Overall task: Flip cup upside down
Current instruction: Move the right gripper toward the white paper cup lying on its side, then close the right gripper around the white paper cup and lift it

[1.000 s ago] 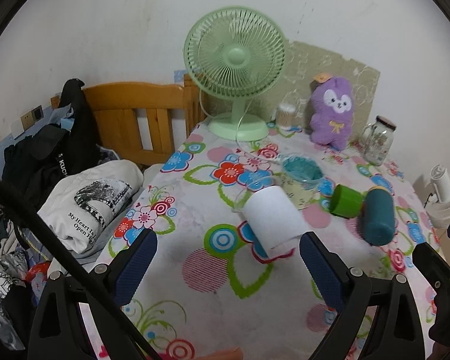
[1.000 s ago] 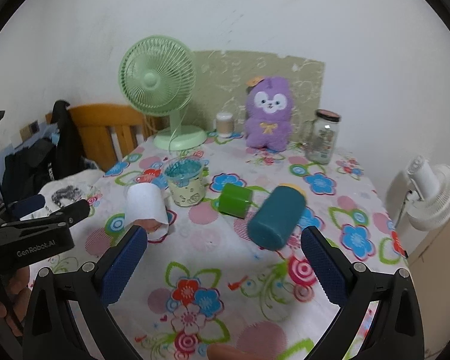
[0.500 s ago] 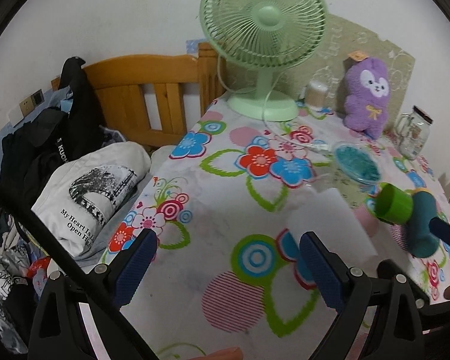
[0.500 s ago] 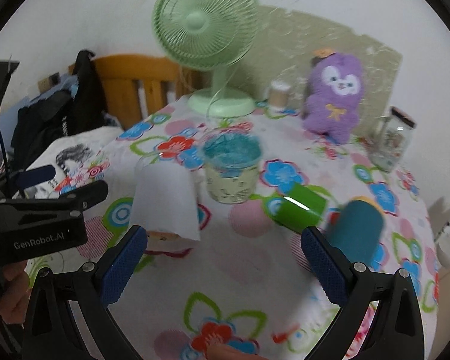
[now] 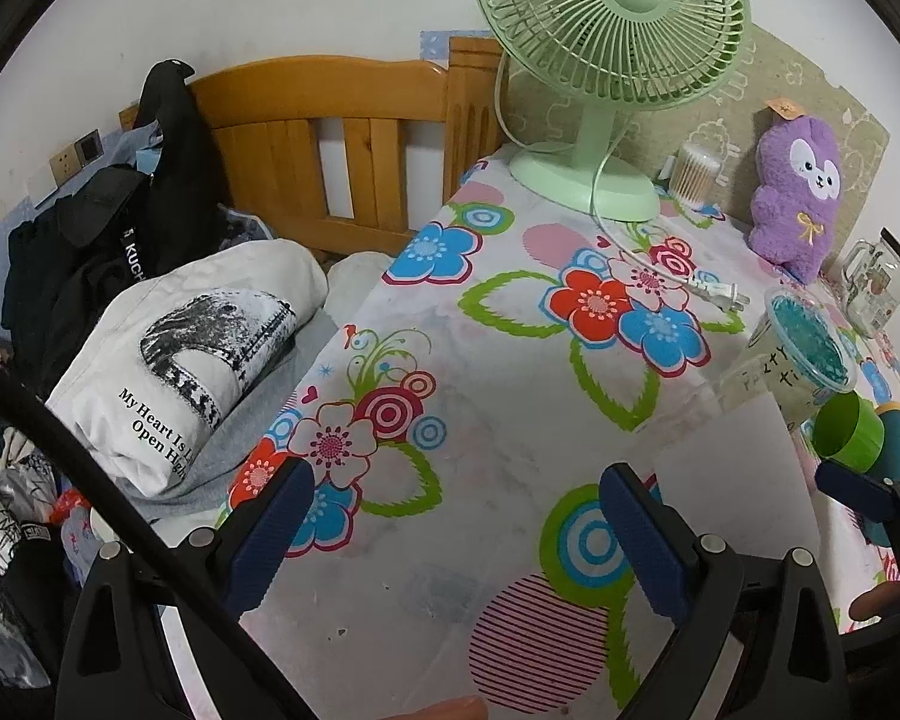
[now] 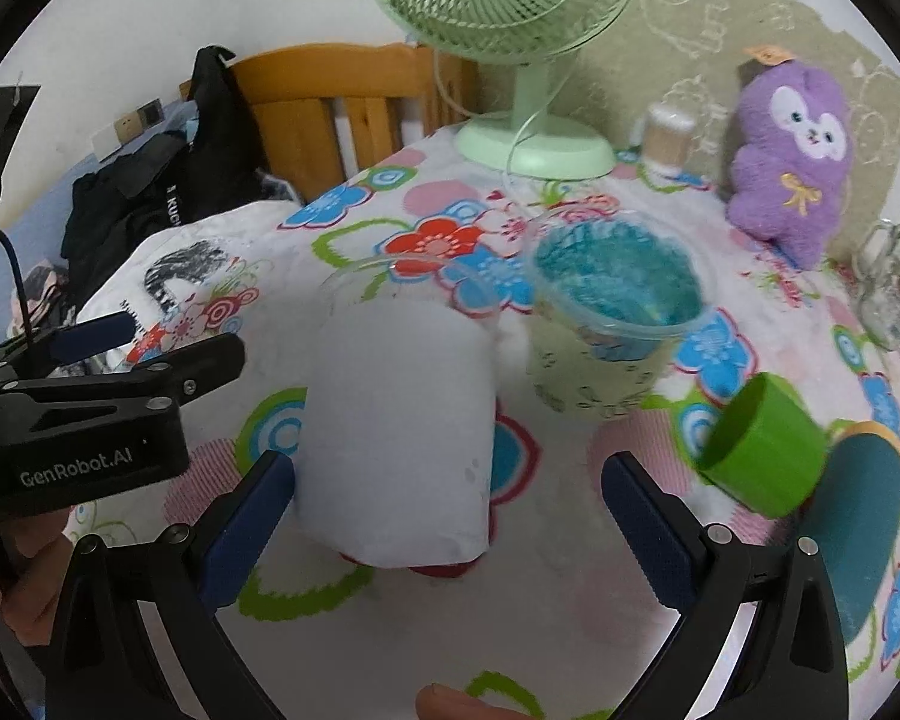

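Observation:
A clear cup with a white paper sleeve (image 6: 399,426) stands upright on the flowered tablecloth (image 6: 570,588), rim up. My right gripper (image 6: 447,531) is open and low around it; the left finger (image 6: 246,531) is right beside the cup's base, the right finger (image 6: 648,531) well clear of it. In the left wrist view the cup (image 5: 732,456) shows at the right, just past my open, empty left gripper (image 5: 456,543), which points at bare cloth left of the cup. The left gripper also shows in the right wrist view (image 6: 126,360), left of the cup.
Behind the cup stands a tub of teal filling (image 6: 615,315). A green cup (image 6: 762,450) and a teal bottle (image 6: 858,522) lie at the right. A green fan (image 5: 606,54), a purple plush (image 5: 798,204) and a glass jar (image 5: 876,282) stand at the back. A bed with clothes (image 5: 168,360) lies left.
My right gripper has moved forward and left, down around the white cup. My left gripper has swung left, so the cup has slid to the right edge of its view.

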### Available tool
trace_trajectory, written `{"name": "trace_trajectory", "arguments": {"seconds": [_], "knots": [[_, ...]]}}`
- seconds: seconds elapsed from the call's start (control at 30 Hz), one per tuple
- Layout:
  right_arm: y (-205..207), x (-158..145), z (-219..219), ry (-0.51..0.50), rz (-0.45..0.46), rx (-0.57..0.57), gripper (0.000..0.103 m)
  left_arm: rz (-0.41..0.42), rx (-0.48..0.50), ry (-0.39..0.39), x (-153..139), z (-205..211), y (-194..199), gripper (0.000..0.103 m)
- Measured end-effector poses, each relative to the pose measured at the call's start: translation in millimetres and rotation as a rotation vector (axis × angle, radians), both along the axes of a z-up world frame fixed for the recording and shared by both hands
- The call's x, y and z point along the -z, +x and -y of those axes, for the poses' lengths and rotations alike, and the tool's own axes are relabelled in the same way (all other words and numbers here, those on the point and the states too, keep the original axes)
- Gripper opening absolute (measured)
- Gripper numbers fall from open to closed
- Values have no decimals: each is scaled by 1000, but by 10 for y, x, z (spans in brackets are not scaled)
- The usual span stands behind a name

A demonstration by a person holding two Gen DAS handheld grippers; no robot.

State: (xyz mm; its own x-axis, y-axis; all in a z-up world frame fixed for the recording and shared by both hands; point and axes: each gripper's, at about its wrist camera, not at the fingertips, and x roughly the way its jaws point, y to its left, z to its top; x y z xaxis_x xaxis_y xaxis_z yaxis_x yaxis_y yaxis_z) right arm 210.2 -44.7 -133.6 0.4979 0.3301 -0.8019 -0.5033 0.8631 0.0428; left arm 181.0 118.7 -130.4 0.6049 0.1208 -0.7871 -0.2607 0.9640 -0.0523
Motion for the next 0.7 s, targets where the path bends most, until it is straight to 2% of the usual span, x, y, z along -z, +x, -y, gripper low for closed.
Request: {"name": "trace_trajectory", "arguments": {"seconds": [0.13,0.2,0.37,0.47,0.7], "knots": [[18,33,-38,-2,-5,-4,102,-3,4,5,7,21,6,97],[19,29,-28,8,-7,0,96,-1,4,6,1,18,6,97],[4,18,4,21,-21,2,74,9,2,8,-57,32,-43,97],[-50,-44,47,28,-6,8,65,17,8,9,-105,68,-92,97],[-245,-223,220,35,42,29,58,43,35,4,-247,238,-235,97]]}}
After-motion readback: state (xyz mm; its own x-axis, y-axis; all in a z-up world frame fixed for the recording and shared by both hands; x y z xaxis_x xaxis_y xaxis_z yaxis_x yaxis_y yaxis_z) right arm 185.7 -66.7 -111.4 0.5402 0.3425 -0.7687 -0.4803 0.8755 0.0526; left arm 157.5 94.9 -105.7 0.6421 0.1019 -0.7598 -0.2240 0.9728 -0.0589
